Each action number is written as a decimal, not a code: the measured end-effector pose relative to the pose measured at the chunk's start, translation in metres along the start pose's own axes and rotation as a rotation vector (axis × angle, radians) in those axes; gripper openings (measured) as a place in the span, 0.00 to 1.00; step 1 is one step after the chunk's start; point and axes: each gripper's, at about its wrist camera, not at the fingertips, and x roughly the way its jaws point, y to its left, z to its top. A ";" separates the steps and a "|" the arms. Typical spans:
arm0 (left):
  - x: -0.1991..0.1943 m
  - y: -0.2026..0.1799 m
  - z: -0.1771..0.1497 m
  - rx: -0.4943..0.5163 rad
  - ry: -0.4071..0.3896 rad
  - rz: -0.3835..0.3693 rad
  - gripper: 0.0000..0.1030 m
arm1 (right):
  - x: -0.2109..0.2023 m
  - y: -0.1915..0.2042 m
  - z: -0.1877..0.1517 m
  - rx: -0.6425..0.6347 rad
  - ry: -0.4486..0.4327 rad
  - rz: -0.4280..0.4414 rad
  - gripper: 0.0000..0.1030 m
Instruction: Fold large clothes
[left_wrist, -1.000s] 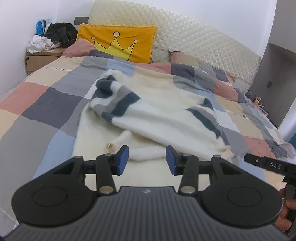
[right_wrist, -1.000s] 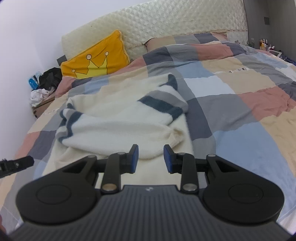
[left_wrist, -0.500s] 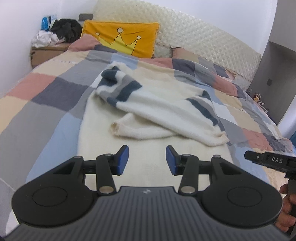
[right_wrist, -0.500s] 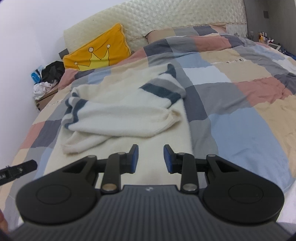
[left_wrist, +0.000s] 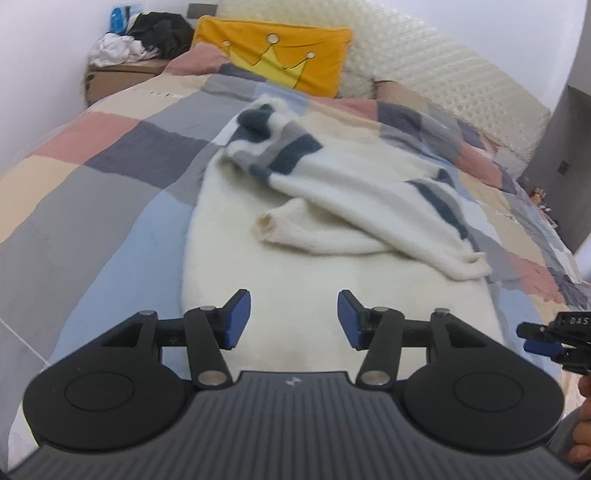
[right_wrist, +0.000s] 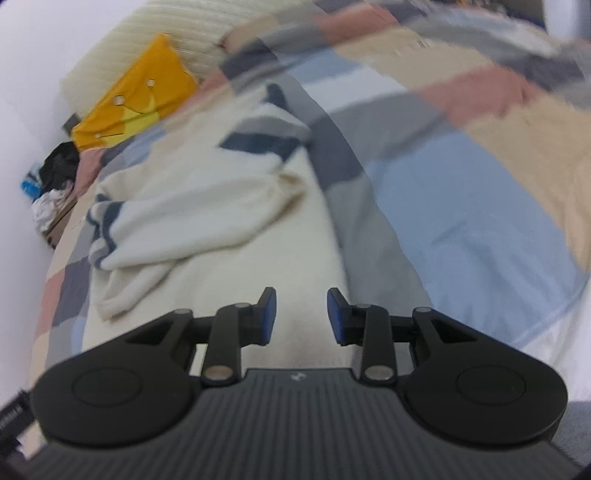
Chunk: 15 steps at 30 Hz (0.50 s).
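Note:
A cream sweater (left_wrist: 325, 266) with navy and grey stripes lies spread on the patchwork bed (left_wrist: 110, 206), both sleeves folded across its body. My left gripper (left_wrist: 293, 319) hovers over the sweater's near hem; its jaws are opening and nothing is between them. In the right wrist view the same sweater (right_wrist: 207, 221) lies to the left and ahead. My right gripper (right_wrist: 301, 315) hangs above the hem near the sweater's right edge, jaws apart with a narrow gap and nothing held. The right gripper's tip (left_wrist: 554, 332) shows at the right edge of the left wrist view.
A yellow crown pillow (left_wrist: 273, 59) leans on the quilted headboard (left_wrist: 461, 92). A bedside table (left_wrist: 122, 74) at the far left carries a pile of dark and white clothes. Grey floor (left_wrist: 22, 332) runs along the bed's left side.
Both grippers have come lower and closer to the sweater's near hem. The left jaws stand wider than before. The right view has rolled and is blurred.

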 end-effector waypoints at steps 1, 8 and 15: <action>0.002 0.004 0.000 -0.019 0.006 0.003 0.62 | 0.002 -0.003 0.000 0.019 0.017 0.004 0.34; 0.016 0.045 0.005 -0.205 0.041 0.026 0.65 | 0.016 -0.011 -0.005 0.072 0.081 -0.059 0.63; 0.025 0.081 0.003 -0.401 0.058 0.094 0.67 | 0.031 -0.018 -0.006 0.117 0.145 -0.096 0.62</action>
